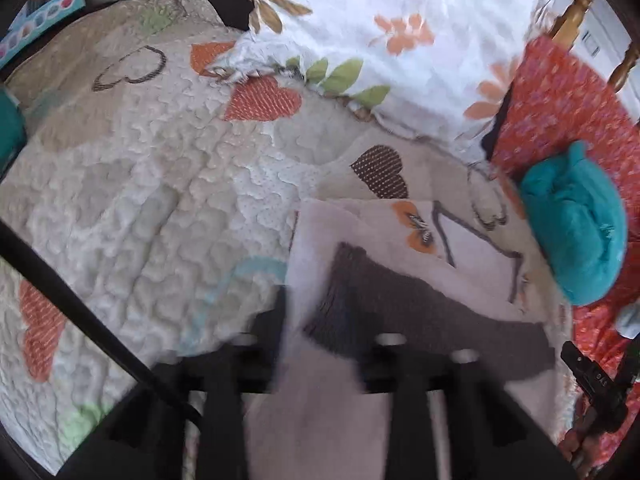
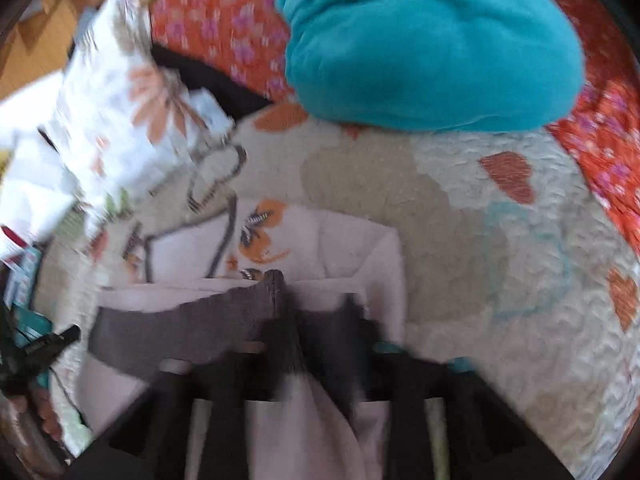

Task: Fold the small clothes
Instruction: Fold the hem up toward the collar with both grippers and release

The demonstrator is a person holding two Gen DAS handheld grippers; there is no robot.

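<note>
A small pale pink garment (image 1: 472, 248) with a dark grey band (image 1: 420, 320) and an orange butterfly print (image 1: 416, 228) lies on the quilt. My left gripper (image 1: 324, 320) is shut on its left end, with pink cloth between the fingers. My right gripper (image 2: 320, 316) is shut on the right end of the same garment (image 2: 360, 240), at the grey band (image 2: 188, 328). The two grippers hold the near edge, slightly raised. The right gripper also shows in the left wrist view (image 1: 592, 376). Both views are blurred.
A quilted bedspread (image 1: 160, 184) with heart patches covers the bed. A teal bundle (image 1: 576, 224) lies on an orange floral cloth (image 1: 560, 104) to the right, also in the right view (image 2: 432, 48). A white floral pillow (image 1: 380, 32) sits behind.
</note>
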